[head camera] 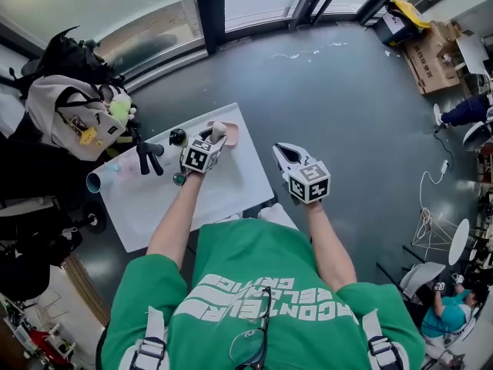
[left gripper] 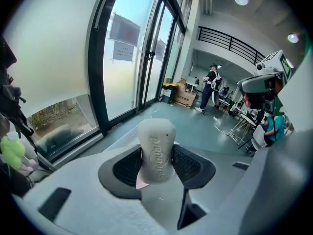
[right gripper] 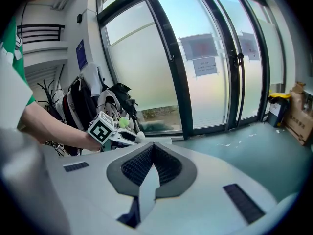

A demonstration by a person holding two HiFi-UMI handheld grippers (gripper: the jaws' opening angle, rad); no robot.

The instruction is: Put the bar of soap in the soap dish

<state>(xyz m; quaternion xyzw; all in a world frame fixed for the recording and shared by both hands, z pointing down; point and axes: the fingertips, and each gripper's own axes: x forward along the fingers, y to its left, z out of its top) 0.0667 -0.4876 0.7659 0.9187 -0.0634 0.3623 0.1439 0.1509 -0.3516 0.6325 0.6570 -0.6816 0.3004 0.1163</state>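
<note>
Left tool [left gripper: 157,166]: jaws clamped on the upright white bar of soap [left gripper: 156,146], held just over the pink soap dish [head camera: 230,136].
Right tool [right gripper: 152,155]: jaws together, nothing between them, held off the table's near right edge.
Table [head camera: 223,187]: white top, carries the dish at its far side.

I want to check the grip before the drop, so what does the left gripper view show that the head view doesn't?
Only the left gripper view shows the embossed lettering on the white bar of soap, upright between the left gripper's dark ribbed pads, and a distant person near cardboard boxes. Only the head view shows the whole pink soap dish on the white table, close by the soap. Both show the soap gripped and the right gripper.
</note>
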